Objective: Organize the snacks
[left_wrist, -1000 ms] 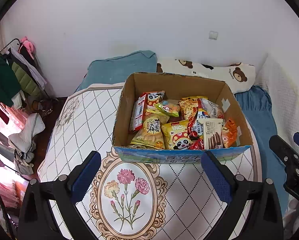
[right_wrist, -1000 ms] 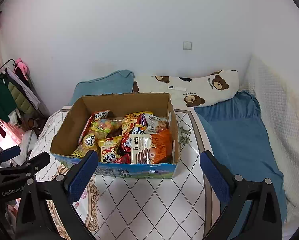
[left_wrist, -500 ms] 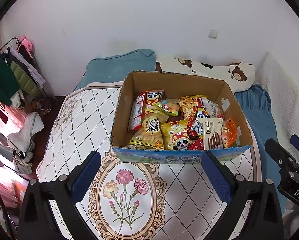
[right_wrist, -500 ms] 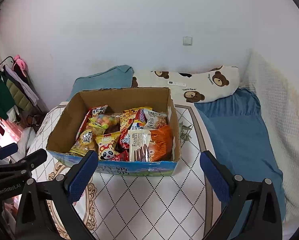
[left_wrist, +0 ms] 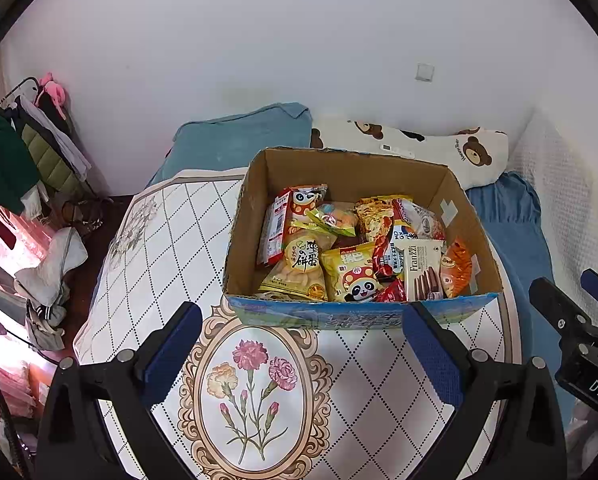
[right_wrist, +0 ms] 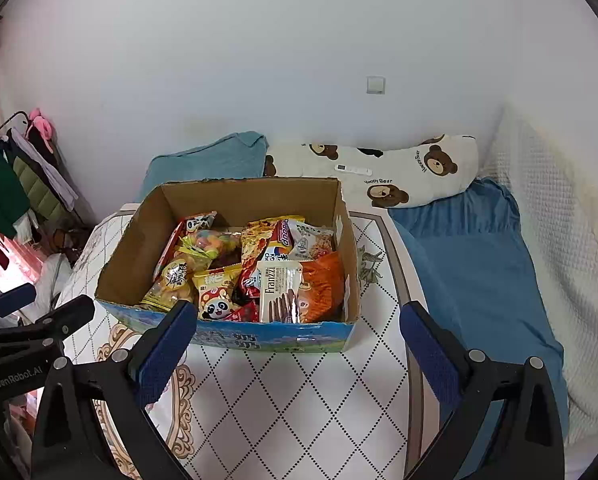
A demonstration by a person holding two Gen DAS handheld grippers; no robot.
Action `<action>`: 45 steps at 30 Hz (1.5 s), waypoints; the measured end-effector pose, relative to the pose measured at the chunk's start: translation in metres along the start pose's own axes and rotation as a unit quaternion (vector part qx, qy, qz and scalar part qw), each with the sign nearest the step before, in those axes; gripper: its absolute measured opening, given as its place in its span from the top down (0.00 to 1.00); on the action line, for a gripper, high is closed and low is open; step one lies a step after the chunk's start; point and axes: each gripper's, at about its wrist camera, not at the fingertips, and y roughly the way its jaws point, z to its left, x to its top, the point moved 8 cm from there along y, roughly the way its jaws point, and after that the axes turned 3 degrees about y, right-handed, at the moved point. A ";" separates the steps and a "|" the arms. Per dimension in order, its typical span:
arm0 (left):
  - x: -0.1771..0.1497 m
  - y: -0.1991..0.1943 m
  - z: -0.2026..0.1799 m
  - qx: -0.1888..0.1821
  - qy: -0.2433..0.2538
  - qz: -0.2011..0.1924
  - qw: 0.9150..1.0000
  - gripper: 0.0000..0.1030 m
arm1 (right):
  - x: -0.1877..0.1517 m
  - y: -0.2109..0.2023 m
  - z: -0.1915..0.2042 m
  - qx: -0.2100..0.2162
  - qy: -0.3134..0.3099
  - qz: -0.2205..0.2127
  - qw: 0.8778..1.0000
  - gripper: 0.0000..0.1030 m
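An open cardboard box (left_wrist: 451, 200) (right_wrist: 139, 256) with a blue printed front stands on a round table. It holds several snack packets: a yellow panda bag (left_wrist: 349, 272) (right_wrist: 215, 292), a white Franzzi wafer pack (left_wrist: 421, 270) (right_wrist: 279, 292), an orange bag (left_wrist: 455, 268) (right_wrist: 323, 284) and a red box (left_wrist: 277, 224). My left gripper (left_wrist: 299, 352) is open and empty, hovering over the table just in front of the box. My right gripper (right_wrist: 295, 350) is open too, near the box's front right corner.
The table wears a white diamond-pattern cloth (left_wrist: 159, 248) (right_wrist: 299, 400) with a flower medallion (left_wrist: 255, 392). Behind lie a teal pillow (left_wrist: 239, 140), a bear-print pillow (right_wrist: 399, 168) and a blue sheet (right_wrist: 471, 264). Clothes hang on a rack (left_wrist: 15, 152) at the left.
Both grippers have crept a little closer to the box, which sits slightly lower and larger in the right wrist view. Both grippers stay open.
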 end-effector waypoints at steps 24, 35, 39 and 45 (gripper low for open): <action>0.000 -0.010 0.002 0.003 -0.003 -0.012 1.000 0.01 | 0.000 -0.008 0.002 0.007 -0.003 0.000 1.000 0.00; -0.002 -0.011 0.002 0.006 -0.001 -0.014 1.000 0.01 | 0.000 -0.009 0.001 0.012 0.002 0.002 1.000 0.00; -0.002 -0.011 0.001 0.005 0.000 -0.013 1.000 0.01 | 0.000 -0.009 -0.001 0.012 0.001 0.003 1.000 0.00; -0.003 -0.011 0.000 0.007 0.002 -0.012 1.000 0.01 | 0.000 -0.009 0.000 0.011 0.001 0.002 1.000 0.00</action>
